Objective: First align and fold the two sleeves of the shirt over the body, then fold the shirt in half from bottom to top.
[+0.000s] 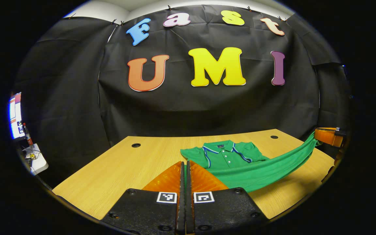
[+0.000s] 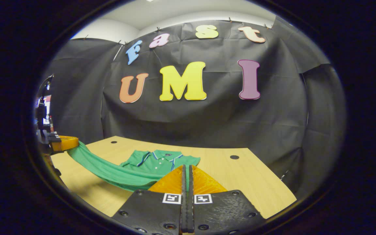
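A green polo shirt (image 1: 227, 156) lies on the wooden surface (image 1: 119, 169), collar end toward the booth's back wall, its striped collar and button placket facing up. The sleeves appear already folded in over the body, since the upper part reads as a narrow, tidy block. That suggests the step in hand is the last one: folding from bottom to top.

Both claws hold the bottom hem. In the left gripper view, the left claw (image 1: 185, 169) has its fingers pressed together with a sliver of green cloth showing in the slit between them, so it is clamped on one hem corner. In the right gripper view, the right claw (image 2: 187, 173) is likewise closed, with green showing in the thin gap, gripping the other corner. Each view also catches the opposite claw at its edge, off to the side, with the hem (image 2: 109, 169) stretched between the two as a raised, slightly sagging band above the surface.

Holding the two corners well apart keeps the hem taut and straight, so the fold line should fall square across the body rather than skewed. Lifting the hem clear of the surface lets the lower half travel over the upper half without dragging or disturbing the tucked sleeves.

The collar end stays flat on the surface, serving as the anchor and the target for the hem to be laid against.
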Motion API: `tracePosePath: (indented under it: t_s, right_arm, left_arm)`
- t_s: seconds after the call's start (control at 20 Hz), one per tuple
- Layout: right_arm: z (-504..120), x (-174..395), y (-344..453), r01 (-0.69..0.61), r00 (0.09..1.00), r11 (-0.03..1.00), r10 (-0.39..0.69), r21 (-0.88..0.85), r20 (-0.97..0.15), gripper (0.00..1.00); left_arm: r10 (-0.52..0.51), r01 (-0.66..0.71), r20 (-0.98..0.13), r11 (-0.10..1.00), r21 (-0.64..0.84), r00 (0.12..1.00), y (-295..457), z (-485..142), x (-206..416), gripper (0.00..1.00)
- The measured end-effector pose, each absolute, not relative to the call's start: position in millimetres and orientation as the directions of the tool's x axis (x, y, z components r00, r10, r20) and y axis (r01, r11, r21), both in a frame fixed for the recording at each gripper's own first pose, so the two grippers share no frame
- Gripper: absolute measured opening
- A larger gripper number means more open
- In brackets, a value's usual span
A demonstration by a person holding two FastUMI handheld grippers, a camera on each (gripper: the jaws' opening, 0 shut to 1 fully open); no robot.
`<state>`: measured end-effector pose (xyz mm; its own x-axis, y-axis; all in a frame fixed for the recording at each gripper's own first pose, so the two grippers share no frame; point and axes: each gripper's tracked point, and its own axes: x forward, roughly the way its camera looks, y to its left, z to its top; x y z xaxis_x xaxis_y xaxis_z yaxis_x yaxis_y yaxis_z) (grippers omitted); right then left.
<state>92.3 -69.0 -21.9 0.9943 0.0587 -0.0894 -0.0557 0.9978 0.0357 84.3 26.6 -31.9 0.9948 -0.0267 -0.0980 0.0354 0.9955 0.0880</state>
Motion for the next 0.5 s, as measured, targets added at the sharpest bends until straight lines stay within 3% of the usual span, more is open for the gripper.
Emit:
tracePosePath:
  t_s: [0.5]
  right_arm:
    - [5,288,-87,0.008,0.990,1.000,-0.009,-0.008,-0.141,0.00]
  left_arm:
    - [-0.040,0.049,-0.111,0.996,0.081,0.993,27,8,269,0.06]
